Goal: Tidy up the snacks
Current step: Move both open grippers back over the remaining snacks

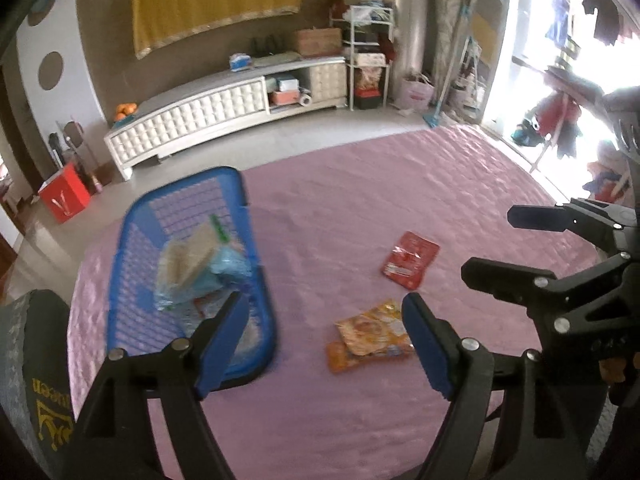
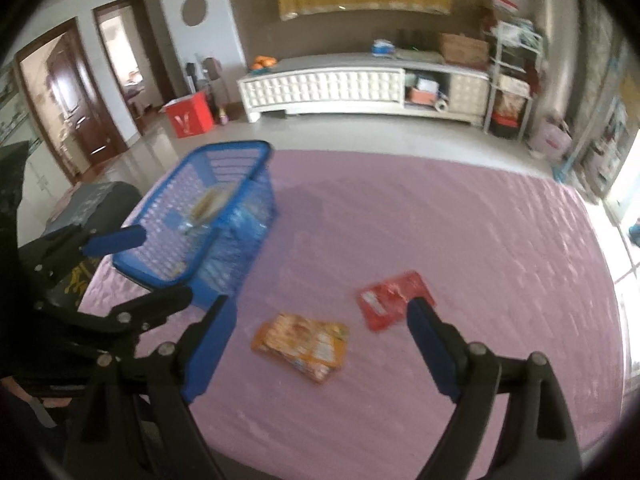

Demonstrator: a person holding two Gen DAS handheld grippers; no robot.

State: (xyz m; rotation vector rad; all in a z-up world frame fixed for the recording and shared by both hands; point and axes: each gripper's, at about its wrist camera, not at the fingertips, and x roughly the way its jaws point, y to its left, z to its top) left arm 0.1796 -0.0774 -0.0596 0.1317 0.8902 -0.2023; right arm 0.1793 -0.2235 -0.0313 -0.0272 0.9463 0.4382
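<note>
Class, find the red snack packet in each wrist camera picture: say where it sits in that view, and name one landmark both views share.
Left wrist view: the red snack packet lies right of centre on the pink cover, beyond the orange packets.
Right wrist view: the red snack packet lies below centre, partly behind the right finger's tip.
Shared landmark: the blue basket stands to its left in both.

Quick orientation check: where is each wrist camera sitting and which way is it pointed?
Left wrist: above the pink table's near edge, facing the blue basket; its open left claw shows, the right claw at right.
Right wrist: beside it, aimed forward; its open right claw shows, the left claw at left.
Shared: basket, orange packets, red packet.
</note>
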